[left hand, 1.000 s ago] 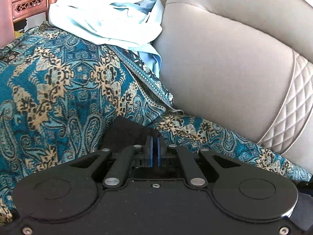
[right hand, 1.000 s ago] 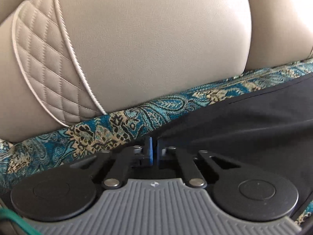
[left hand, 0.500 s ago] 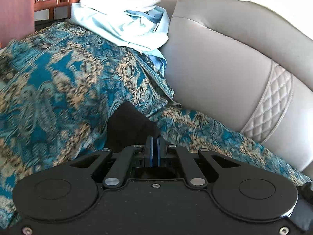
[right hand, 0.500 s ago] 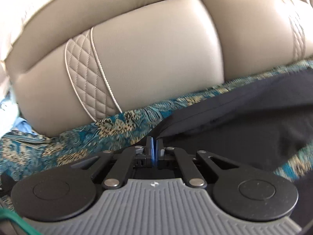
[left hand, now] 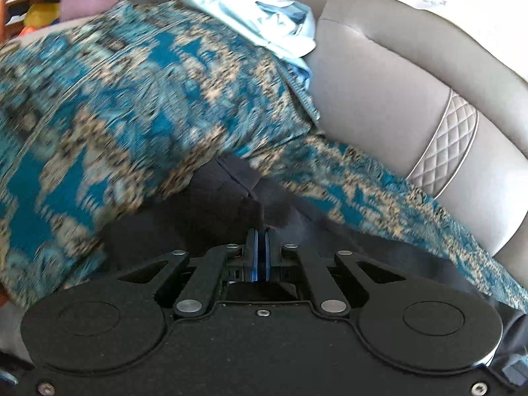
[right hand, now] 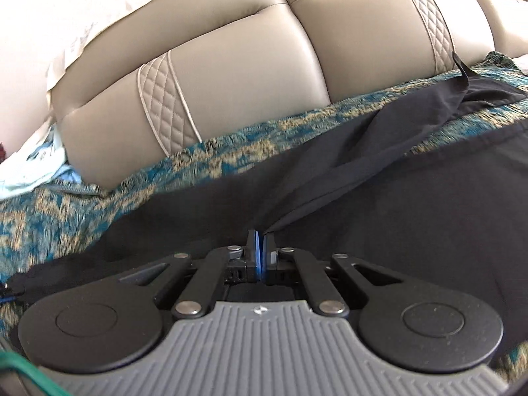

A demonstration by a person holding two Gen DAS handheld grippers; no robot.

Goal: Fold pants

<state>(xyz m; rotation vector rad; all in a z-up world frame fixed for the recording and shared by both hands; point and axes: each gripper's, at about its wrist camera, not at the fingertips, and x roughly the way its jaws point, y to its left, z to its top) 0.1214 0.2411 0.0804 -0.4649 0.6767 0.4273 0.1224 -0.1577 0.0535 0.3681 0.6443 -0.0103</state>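
The black fabric pants (right hand: 379,198) are spread over a teal and tan paisley-patterned throw (left hand: 138,109) that covers the seat of a beige leather sofa (right hand: 250,66), close to its backrest. A bunched black corner of them is pinched by the left gripper (left hand: 260,236), whose jaws are drawn fully together. A taut fold is likewise clamped by the right gripper (right hand: 260,237), its jaws equally closed, with the cloth stretched away toward the right end of the seat. A crumpled pale blue garment (left hand: 264,16) is piled at the seat's left end.
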